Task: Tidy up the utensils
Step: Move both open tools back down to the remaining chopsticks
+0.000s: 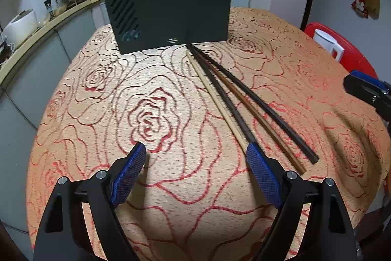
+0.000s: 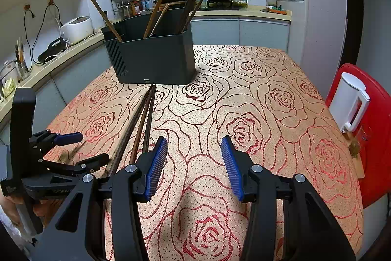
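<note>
**Both grippers wide, four chopsticks loose on the cloth**

Left gripper (image 1: pixel 195 151) spread wide, holding nothing, low over the rose-patterned tablecloth (image 1: pixel 97 114); its right blue pad (image 1: pixel 262 175) just beside the near ends of the loose chopsticks (image 1: pixel 234 99). Right gripper (image 2: pixel 194 146) likewise gaping and bare, to the right of the same sticks. Four sticks fanned on the cloth, one pale and three dark, far tips gathered at the foot of the dark utensil holder (image 1: pixel 171 18). More chopsticks upright and leaning inside that holder. White kettle (image 2: pixel 352 102) on a red stool (image 2: pixel 376 138) beyond the table's right edge.
</note>
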